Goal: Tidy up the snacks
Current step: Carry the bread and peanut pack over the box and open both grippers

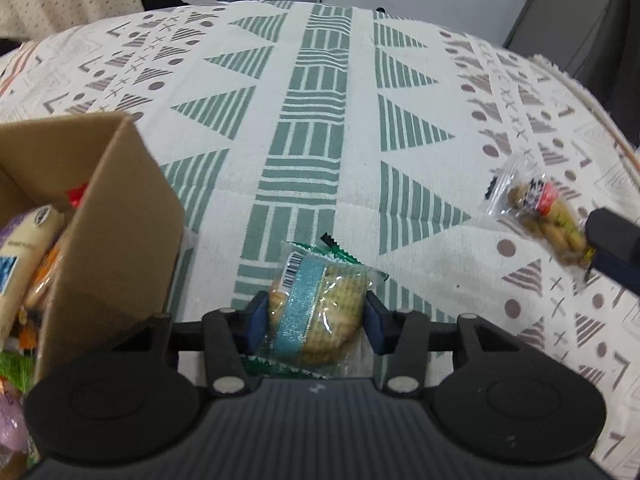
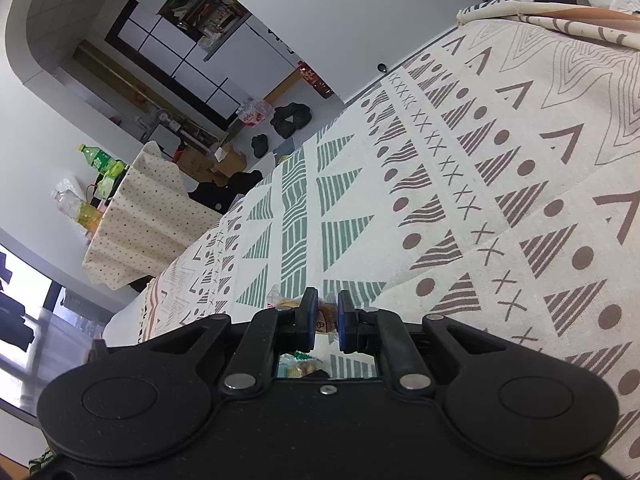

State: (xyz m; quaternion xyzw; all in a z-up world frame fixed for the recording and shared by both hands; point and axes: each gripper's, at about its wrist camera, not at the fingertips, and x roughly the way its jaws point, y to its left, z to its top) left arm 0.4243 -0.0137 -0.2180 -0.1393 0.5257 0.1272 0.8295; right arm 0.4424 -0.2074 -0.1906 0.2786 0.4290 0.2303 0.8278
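In the left wrist view, the left gripper (image 1: 316,316) is clamping a cracker packet (image 1: 320,312) with a blue band, its blue pads pressing both sides of the packet as it is lying on the patterned tablecloth (image 1: 320,120). A cardboard box (image 1: 112,220) holding other snacks is standing just to the left. Far right, a clear snack bag (image 1: 536,216) is being pinched at its end by the right gripper (image 1: 600,248). In the right wrist view, the right gripper (image 2: 328,312) is squeezing that snack bag (image 2: 326,316) between nearly closed jaws above the tablecloth (image 2: 480,200).
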